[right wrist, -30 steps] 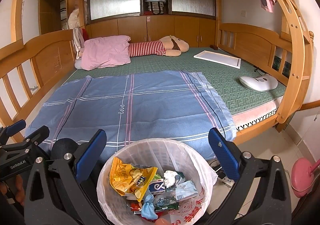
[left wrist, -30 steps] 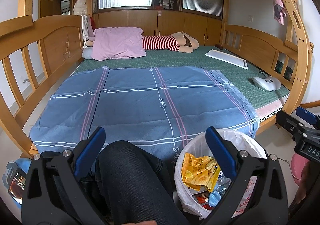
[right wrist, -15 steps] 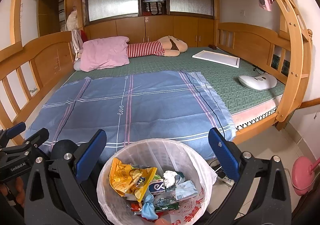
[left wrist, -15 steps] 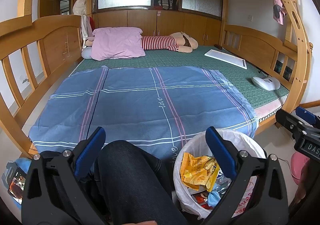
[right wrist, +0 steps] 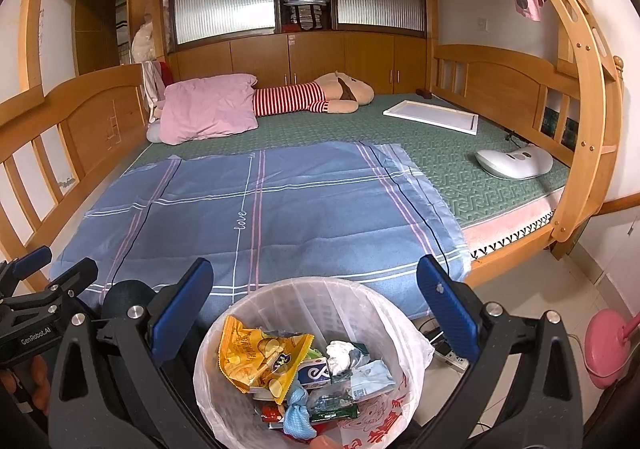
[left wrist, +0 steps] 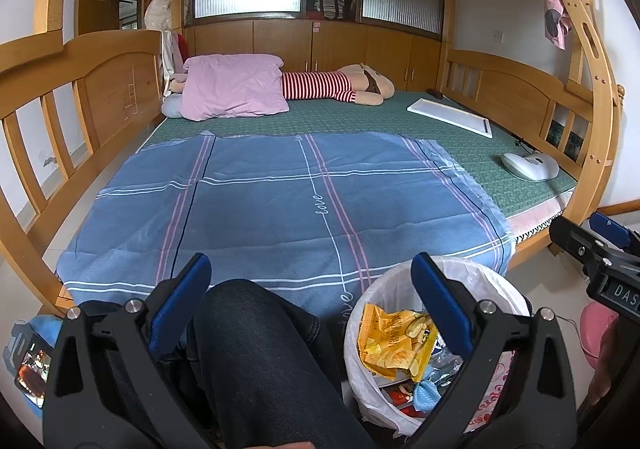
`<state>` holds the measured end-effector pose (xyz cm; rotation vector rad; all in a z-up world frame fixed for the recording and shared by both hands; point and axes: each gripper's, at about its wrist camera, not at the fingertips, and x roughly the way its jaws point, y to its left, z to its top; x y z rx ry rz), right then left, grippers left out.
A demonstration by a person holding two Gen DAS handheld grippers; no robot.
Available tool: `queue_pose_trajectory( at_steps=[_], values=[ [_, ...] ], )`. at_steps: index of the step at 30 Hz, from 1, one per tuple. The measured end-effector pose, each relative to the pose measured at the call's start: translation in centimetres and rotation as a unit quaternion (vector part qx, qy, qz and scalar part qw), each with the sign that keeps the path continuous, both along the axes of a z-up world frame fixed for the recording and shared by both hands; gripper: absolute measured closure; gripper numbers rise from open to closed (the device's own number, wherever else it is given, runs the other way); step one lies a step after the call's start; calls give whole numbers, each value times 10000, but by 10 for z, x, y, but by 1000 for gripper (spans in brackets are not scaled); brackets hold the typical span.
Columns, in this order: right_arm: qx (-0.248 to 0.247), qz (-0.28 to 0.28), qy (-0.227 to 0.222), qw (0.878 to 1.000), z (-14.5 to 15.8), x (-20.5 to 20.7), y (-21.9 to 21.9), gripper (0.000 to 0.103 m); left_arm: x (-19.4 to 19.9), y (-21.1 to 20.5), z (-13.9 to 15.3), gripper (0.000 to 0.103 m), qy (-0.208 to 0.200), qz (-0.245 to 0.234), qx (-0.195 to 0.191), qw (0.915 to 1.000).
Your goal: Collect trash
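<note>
Standing on the floor at the bed's foot: one bin (right wrist: 308,361), white-lined, with one yellow snack bag (right wrist: 260,361) among wrappers. Two grippers — left gripper (left wrist: 308,309) and right gripper (right wrist: 312,309) — jaws apart, empty. One blue sheet (right wrist: 256,217), one pink pillow (right wrist: 208,109) — wooden bunk bed (right wrist: 492,85).

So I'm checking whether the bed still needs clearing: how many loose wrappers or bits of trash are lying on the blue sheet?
0. The blue sheet shows no trash; wrappers sit only in the trash bin, the yellow chip bag on top. Its near edge is hidden.
</note>
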<state>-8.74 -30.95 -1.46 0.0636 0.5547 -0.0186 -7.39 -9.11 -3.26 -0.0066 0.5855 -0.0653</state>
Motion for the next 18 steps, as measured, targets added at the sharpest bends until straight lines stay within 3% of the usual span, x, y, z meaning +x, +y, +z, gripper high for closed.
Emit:
queue_pose_trajectory(
  at_steps=[18],
  values=[
    [16, 4, 26, 10000, -1, 0, 1, 4, 0, -2, 1, 3, 30, -23, -22, 10000]
  ],
)
